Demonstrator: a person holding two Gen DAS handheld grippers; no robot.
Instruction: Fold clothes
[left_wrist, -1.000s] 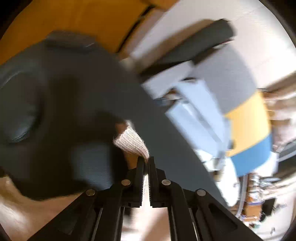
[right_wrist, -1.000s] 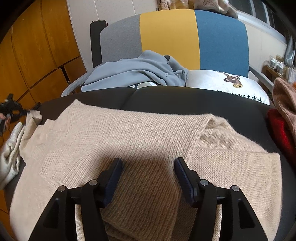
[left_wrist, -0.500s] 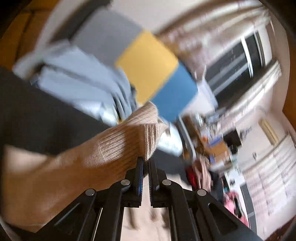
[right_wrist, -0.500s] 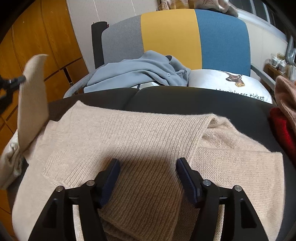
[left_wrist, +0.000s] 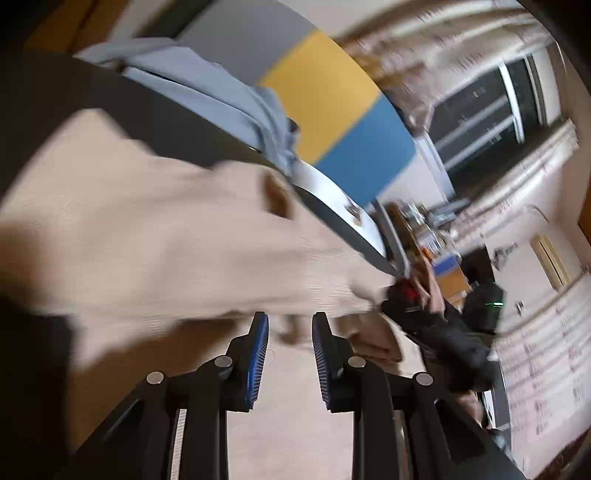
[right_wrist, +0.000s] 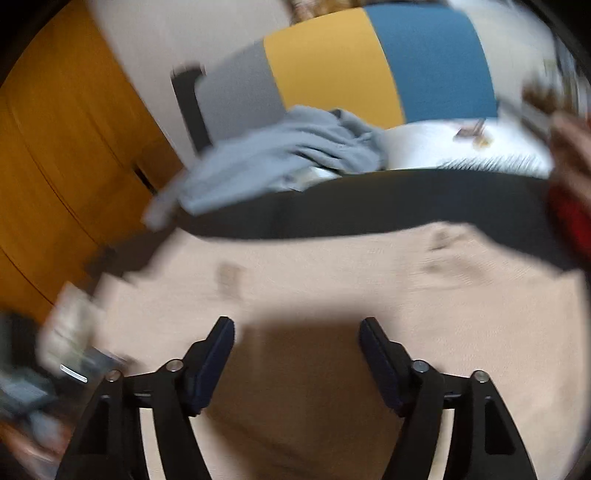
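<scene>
Beige sweater (right_wrist: 369, 280) on dark seat (right_wrist: 369, 206), grey garment (right_wrist: 280, 155) behind, both hand-held grippers released

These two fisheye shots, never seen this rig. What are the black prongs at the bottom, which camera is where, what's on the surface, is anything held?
No robot here: a person holds a handheld two-finger tool in each hand, each with a camera looking along its fingers. The black prongs are those fingers.

The left wrist view shows the left tool, jaws slightly apart with nothing between them. The right wrist view shows the right tool, jaws wide open, also empty.

Both look at a beige knitted sweater spread on a dark cushioned surface. Behind it are a crumpled grey-blue garment, a white printed pillow and a grey, yellow and blue striped chair back. Something red sits at the right edge; too blurred to identify.

Both pictures are motion-blurred.
</scene>
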